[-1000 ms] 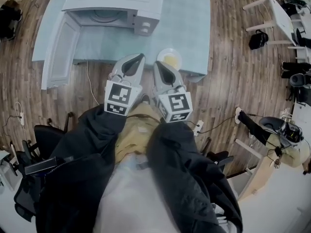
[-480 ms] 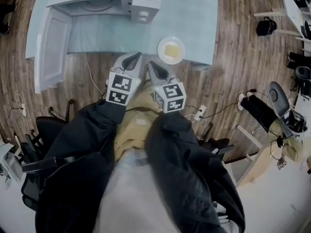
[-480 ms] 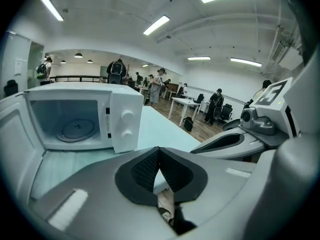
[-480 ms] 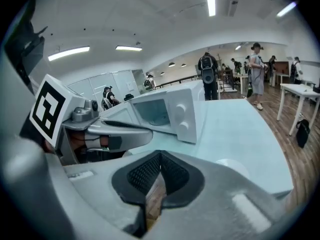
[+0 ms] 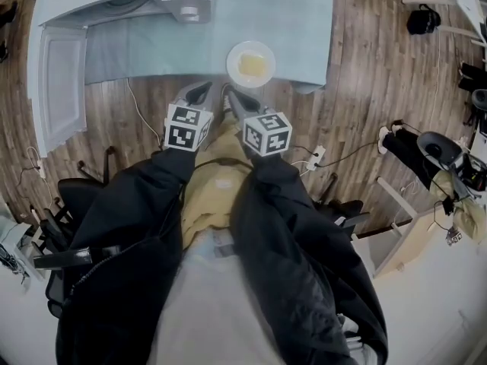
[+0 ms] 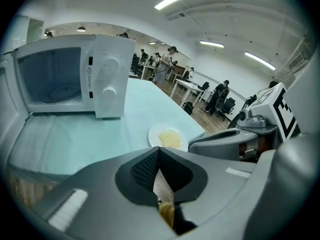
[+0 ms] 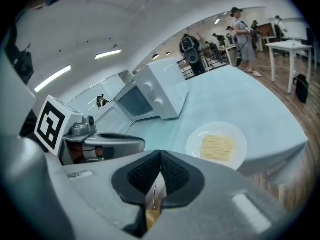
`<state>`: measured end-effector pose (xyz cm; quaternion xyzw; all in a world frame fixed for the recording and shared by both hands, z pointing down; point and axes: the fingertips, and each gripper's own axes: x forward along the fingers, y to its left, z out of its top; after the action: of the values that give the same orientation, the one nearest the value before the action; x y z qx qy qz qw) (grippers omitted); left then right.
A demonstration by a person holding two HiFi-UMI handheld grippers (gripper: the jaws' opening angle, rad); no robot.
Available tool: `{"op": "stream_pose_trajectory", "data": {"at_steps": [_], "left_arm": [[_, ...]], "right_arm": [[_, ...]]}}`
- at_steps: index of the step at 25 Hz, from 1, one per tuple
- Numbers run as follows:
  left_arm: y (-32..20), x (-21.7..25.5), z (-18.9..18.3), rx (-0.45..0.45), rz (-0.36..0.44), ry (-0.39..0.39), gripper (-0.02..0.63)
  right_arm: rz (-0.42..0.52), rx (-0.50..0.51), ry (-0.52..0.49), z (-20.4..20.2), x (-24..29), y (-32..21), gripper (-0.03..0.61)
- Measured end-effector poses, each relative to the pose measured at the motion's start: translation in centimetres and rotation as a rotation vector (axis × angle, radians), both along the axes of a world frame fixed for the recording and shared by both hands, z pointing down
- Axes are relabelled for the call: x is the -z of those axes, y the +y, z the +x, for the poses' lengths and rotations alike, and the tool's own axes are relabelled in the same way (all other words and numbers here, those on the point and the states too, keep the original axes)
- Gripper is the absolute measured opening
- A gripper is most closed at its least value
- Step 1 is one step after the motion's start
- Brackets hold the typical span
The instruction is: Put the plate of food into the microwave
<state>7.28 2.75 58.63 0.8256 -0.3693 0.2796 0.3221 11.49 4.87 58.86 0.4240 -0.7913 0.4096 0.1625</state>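
Left hand-held gripper [image 5: 199, 93] and right hand-held gripper [image 5: 237, 101] are seen side by side, each with jaws clenched together and nothing held. Just beyond them, the plate of food [image 5: 251, 61] is set near the front edge of the pale blue surface [image 5: 304, 21]. To its left the microwave [image 5: 175, 6] is seen, its door [image 5: 61, 82] swung open.

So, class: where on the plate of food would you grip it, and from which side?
Take the plate by its bare rim on the near side, coming in low from the front edge of the table. It lies flat close to that edge, food heaped mid-plate, so the rim is likely the only clean hold.
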Motion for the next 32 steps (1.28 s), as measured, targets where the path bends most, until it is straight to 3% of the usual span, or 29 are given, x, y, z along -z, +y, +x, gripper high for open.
{"op": "stream_pose_trajectory", "data": {"at_steps": [5, 7, 19, 24, 32], "left_arm": [[0.2, -2.4, 1.9, -0.005, -0.057, -0.025, -0.003], [0.4, -2.9, 2.5, -0.001, -0.070, -0.040, -0.003], [0.3, -4.6, 2.0, 0.029, -0.107, -0.091, -0.005], [0.3, -5.5, 2.8, 0.033, -0.127, -0.103, -0.004], [0.3, -5.7, 2.0, 0.048, -0.134, -0.101, -0.005]], "right_arm": [[-0.099, -0.107, -0.050, 3.0, -3.8, 0.4, 0.007], [-0.133, -0.112, -0.078, 3.6, -4.7, 0.8, 0.046], [-0.270, -0.177, -0.183, 5.3, -8.3, 1.9, 0.080], [-0.332, -0.227, -0.281, 6.2, -9.9, 1.1, 0.143], [-0.387, -0.353, -0.438, 6.3, -11.4, -0.5, 0.144]]}}
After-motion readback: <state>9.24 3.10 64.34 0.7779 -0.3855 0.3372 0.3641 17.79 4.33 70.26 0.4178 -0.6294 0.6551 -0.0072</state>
